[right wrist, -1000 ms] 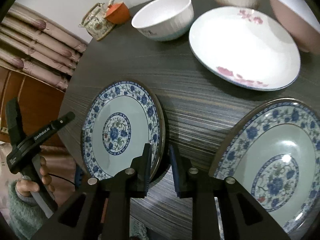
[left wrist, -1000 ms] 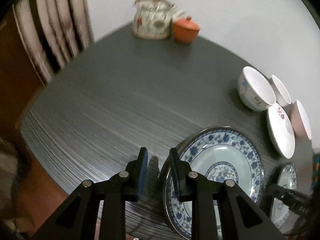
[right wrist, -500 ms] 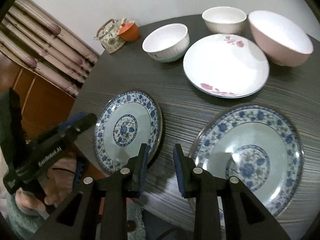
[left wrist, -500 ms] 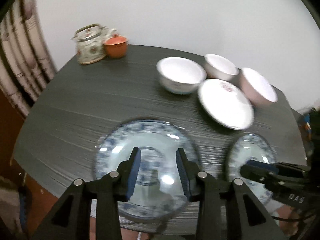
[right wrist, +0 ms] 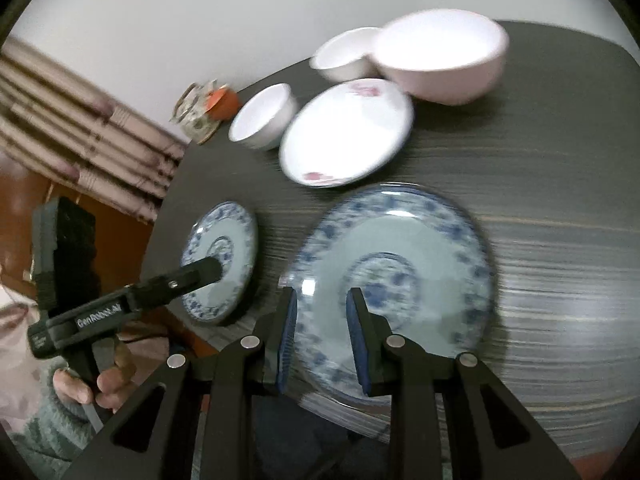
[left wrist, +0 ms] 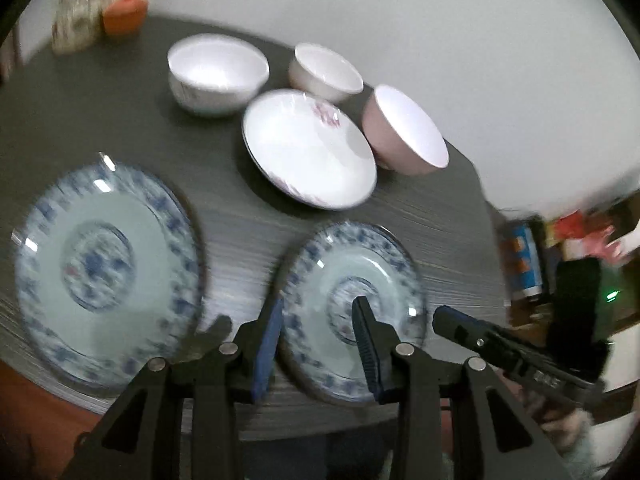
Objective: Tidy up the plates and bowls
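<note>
Fingers spread on both grippers, holding nothing: left gripper (left wrist: 318,330) over the right-hand blue plate (left wrist: 352,308), right gripper (right wrist: 322,324) over the same plate. Left blue plate (left wrist: 104,268) overhangs the table (left wrist: 120,128) edge. Risk: grippers collide, or one knocks that plate off.

- Two blue-patterned plates (left wrist: 108,268) (left wrist: 352,312)
- One white plate with pink flowers (left wrist: 308,148)
- Two white bowls (left wrist: 216,72) (left wrist: 326,72)
- One pink bowl (left wrist: 404,136)
- One teapot (right wrist: 194,110)
- One orange lidded cup (left wrist: 124,16)

Two blue-patterned plates (left wrist: 104,268) (left wrist: 352,312) lay side by side at the dark worktop's (left wrist: 120,128) near edge. Behind them sat a white pink-flowered plate (left wrist: 308,152), with three bowls (left wrist: 216,72) (left wrist: 324,72) (left wrist: 404,136) ranged behind it.
</note>
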The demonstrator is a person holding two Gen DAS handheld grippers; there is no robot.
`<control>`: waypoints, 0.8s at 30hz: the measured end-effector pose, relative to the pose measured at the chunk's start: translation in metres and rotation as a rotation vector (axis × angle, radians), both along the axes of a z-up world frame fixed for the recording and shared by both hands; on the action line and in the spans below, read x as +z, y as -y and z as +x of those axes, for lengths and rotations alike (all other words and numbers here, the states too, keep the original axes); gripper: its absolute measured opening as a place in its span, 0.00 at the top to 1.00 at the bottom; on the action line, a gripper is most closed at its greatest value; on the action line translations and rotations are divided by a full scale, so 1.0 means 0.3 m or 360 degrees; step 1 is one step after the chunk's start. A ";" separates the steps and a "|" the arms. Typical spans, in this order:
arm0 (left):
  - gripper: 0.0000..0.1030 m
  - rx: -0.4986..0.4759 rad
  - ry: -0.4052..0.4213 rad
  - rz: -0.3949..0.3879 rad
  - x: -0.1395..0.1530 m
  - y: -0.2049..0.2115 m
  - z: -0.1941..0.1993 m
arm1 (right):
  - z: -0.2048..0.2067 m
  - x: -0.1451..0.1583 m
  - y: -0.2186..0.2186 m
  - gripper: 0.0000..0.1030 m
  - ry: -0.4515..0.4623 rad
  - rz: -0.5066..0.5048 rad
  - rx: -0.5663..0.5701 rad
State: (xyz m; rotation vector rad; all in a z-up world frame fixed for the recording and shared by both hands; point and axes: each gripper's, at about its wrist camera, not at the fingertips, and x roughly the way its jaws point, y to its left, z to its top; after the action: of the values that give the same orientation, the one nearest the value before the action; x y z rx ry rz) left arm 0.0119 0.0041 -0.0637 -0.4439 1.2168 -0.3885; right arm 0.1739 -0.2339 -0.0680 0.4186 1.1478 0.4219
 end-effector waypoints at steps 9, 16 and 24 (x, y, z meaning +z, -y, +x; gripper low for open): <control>0.64 0.0003 -0.0209 -0.0114 -0.114 0.034 0.046 | 0.003 -0.130 0.231 0.75 -0.0171 0.0067 -0.0180; 0.64 0.0048 -0.0304 -0.0116 -0.172 0.037 0.063 | 0.016 -0.201 0.256 0.75 -0.0233 0.0073 -0.0204; 0.64 0.0076 -0.0380 -0.0154 -0.208 0.023 0.071 | 0.024 -0.231 0.292 0.75 -0.0258 0.0097 -0.0215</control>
State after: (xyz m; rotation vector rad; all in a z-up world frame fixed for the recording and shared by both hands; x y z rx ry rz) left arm 0.0332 -0.0027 -0.1260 -0.6146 1.4201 -0.3616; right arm 0.1811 -0.3216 -0.1372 0.5888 1.2570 0.3096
